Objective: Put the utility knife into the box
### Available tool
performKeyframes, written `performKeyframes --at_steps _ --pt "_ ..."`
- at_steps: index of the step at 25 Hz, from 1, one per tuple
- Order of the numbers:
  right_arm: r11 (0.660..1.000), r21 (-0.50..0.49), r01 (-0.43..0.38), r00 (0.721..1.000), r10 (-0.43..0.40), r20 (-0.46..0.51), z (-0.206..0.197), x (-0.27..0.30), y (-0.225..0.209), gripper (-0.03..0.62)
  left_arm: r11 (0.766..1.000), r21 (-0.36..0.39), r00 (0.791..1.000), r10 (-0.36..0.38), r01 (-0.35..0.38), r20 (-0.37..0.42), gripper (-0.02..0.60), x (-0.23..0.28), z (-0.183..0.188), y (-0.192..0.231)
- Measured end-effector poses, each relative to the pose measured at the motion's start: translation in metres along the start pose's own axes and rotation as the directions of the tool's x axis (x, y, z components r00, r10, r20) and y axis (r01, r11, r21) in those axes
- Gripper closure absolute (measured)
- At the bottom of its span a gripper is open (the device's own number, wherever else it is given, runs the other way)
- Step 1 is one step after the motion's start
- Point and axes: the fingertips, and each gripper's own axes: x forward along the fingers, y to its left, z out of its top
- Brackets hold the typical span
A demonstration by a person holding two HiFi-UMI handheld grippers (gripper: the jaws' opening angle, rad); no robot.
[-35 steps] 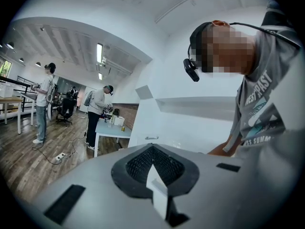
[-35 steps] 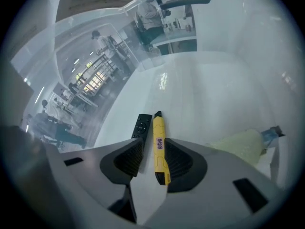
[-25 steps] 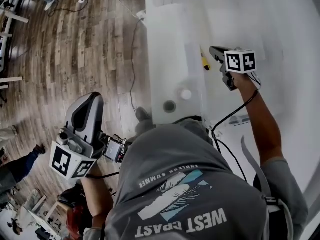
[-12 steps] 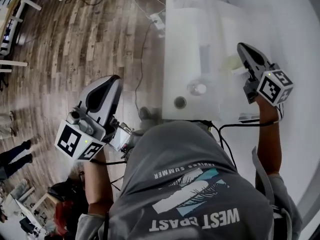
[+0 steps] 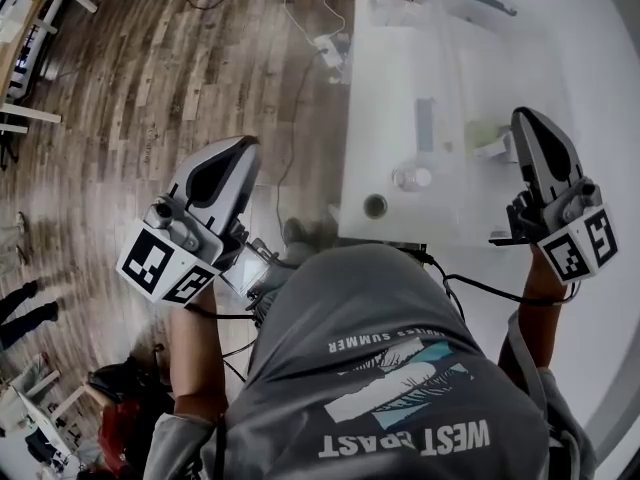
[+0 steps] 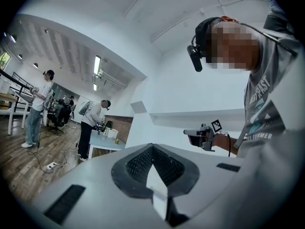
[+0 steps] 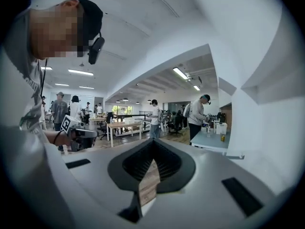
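Surface: I see a white table [image 5: 385, 88], badly washed out by glare. A small dark round piece [image 5: 375, 206] and a white round piece [image 5: 412, 178] sit close together near its near edge.
Room: a wood-plank floor [image 5: 150, 88] runs left of the table, with a power strip [image 5: 328, 48] and cables on it. Through the gripper views I see an open office with other people standing at desks [image 7: 124, 124].
Utility knife [image 5: 485, 135]: I read it as the pale yellowish smear on the table, just left of the right gripper's tip. It is too blurred for me to tell its long axis or which way it points. Whether it lies inside the box I cannot tell.
Left gripper [image 5: 240, 150]: held up over the floor beside the table, nose pointing up-frame, marker cube nearest the operator. Its jaws are together with nothing between them.
Right gripper [image 5: 527, 120]: raised over the table's right side, nose also up-frame. Its jaws are together and empty.
Arms: both forearms are bent upward, one on each side of the grey T-shirt [image 5: 390, 368].
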Motion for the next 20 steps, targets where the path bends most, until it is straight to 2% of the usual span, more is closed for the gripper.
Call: performKeyframes --at_steps 4,9,20 --pt "0.998 -0.055 -0.035 0.997 0.038 0.060 0.025 -0.004 0.042 0.583 1.000 0.005 1.000 -0.012 0.012 0.008 0.572 -0.011 0.003 0.001" --pt "0.985 -0.170 -0.003 0.997 0.017 0.079 0.039 -0.014 0.081 0.586 0.999 0.017 1.000 -0.027 0.027 0.015 0.572 -0.024 0.006 0.001" --pt "0.991 -0.136 -0.002 0.989 0.022 0.147 0.047 -0.036 0.137 0.585 0.997 0.043 0.998 -0.062 0.060 0.034 0.572 -0.053 0.010 -0.008"
